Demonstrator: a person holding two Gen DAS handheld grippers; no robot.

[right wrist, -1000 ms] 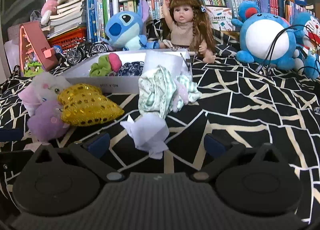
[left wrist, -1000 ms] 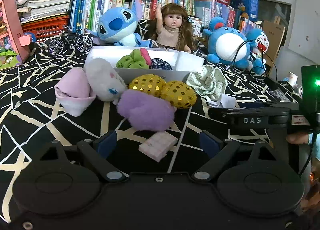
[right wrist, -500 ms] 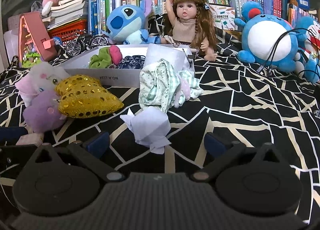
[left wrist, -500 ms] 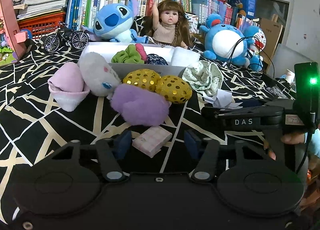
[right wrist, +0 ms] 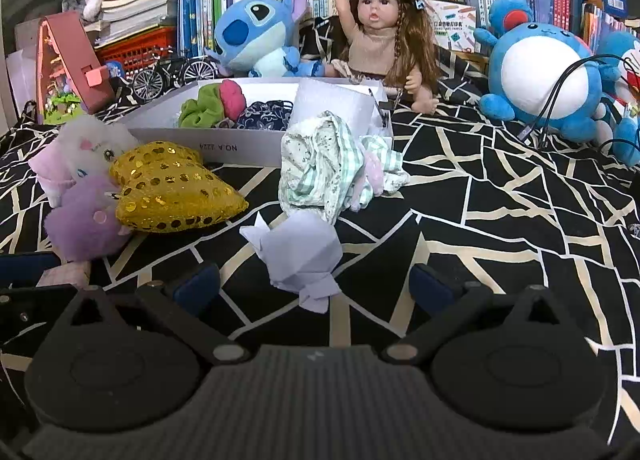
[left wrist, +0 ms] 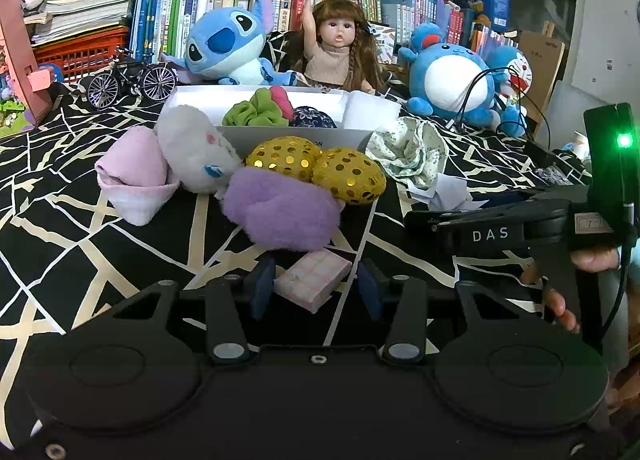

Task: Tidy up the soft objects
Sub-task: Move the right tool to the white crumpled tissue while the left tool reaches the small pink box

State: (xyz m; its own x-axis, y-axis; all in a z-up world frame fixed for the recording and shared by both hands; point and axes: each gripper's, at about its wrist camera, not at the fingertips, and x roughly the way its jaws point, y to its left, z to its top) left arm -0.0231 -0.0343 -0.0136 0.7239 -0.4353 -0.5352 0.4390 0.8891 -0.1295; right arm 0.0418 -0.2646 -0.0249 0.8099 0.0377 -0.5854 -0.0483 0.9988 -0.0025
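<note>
Between the fingers of the left gripper (left wrist: 315, 288), low and near in the left wrist view, we note the pink packet (left wrist: 314, 279), a small flat checked block lying on the black patterned cloth (left wrist: 60, 220). Jaws are partway closed: the left pad sits just beside or touching the packet's left edge, while a gap shows at the right pad, so we judge contact incomplete and the grasp not yet made. Step in hand, as we read it: picking up the packet for sorting into the white tray (left wrist: 280, 134) farther back, which already holds a green scrunchie (left wrist: 256, 112) and a dark patterned item (left wrist: 312, 118). Next move calls for finishing the squeeze squarely on the packet's sides, then lifting clear of the purple plush (left wrist: 280, 212) that lies just beyond it; the packet sits skewed to the jaws, so it may rotate as the pads close. Right gripper (right wrist: 316, 284) is wide open, holding nothing, with the crumpled white paper (right wrist: 296, 248) lying between and slightly ahead of its fingers, untouched as far as we can tell. Beyond the paper lies the bundled green-and-white cloth (right wrist: 320, 164); to its left the gold sequin heart (right wrist: 172, 188) leans on the purple plush. Remaining soft items lie loose in front of the tray; we judge the task well short of done.
</note>
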